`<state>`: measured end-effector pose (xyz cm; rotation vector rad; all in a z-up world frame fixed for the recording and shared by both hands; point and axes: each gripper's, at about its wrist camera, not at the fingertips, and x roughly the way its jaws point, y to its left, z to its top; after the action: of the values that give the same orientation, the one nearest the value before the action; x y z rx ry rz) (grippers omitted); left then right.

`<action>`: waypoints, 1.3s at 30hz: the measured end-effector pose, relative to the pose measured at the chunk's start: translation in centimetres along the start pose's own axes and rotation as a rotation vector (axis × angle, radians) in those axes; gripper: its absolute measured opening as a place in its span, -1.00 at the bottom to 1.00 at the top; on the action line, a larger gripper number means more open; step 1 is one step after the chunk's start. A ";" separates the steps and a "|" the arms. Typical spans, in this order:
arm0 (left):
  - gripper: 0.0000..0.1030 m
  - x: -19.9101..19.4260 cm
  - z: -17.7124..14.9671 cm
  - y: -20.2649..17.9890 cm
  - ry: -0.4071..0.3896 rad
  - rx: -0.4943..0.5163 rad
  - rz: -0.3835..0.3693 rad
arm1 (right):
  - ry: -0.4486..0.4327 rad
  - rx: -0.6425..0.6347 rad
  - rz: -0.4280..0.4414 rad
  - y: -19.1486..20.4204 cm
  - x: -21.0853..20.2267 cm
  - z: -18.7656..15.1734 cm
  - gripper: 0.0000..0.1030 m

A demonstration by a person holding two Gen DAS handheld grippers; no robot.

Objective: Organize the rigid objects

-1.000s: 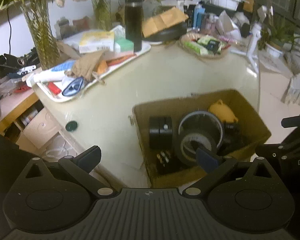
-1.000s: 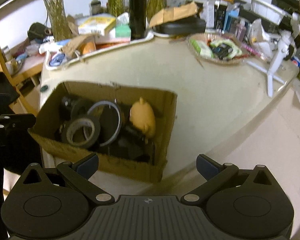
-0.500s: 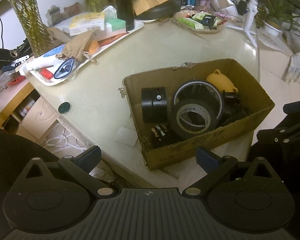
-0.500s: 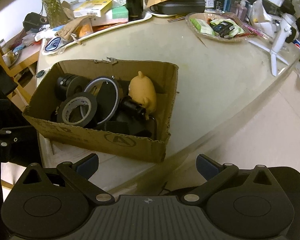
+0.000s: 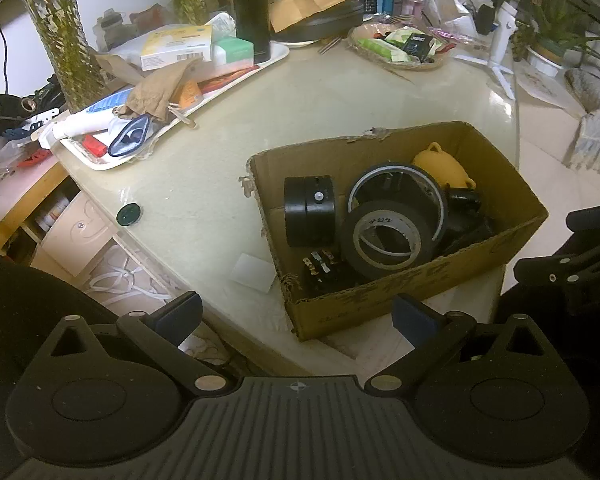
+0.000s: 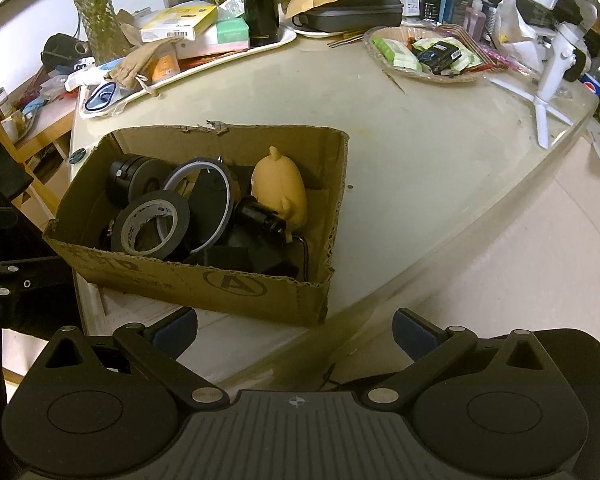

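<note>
- Left gripper [image 5: 296, 318] and right gripper [image 6: 294, 330]: both spread wide, holding nothing, hovering near the table edge.
- Cardboard box [image 6: 220, 280]: sits on the table [image 6: 420, 168].
- Black tape roll [image 5: 386, 238], inside the box, leans against a larger ring [image 5: 398, 170].
- Yellow figurine [image 6: 278, 190]: in the box's far corner.

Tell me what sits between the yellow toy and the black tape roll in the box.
A large thin ring stands between the yellow toy and the tape roll, clearest in the right wrist view.

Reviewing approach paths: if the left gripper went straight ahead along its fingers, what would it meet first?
Most likely the near wall of the cardboard box, which sits just ahead of the open left gripper, with the black tape roll behind it. Depth is uncertain: it might meet the table edge first.
</note>
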<state>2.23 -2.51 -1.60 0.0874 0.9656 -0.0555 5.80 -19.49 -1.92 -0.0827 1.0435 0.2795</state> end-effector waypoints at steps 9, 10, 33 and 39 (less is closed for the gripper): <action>1.00 -0.2 0.0 -0.1 -0.008 -0.005 -0.013 | -0.006 0.011 -0.003 -0.2 -0.1 0.1 1.00; 1.00 -0.2 0.0 -0.1 -0.007 -0.004 -0.014 | -0.007 0.013 -0.004 -0.2 -0.1 0.1 1.00; 1.00 -0.3 0.1 -0.4 -0.017 0.007 -0.046 | -0.037 0.051 0.036 -1.0 -0.6 0.1 1.00; 1.00 -0.2 0.1 -0.3 -0.012 0.003 -0.043 | -0.049 0.029 0.042 -0.7 -0.8 0.1 1.00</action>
<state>2.14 -2.77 -1.42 0.0691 0.9554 -0.0969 5.70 -20.26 -1.20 -0.0282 1.0010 0.3028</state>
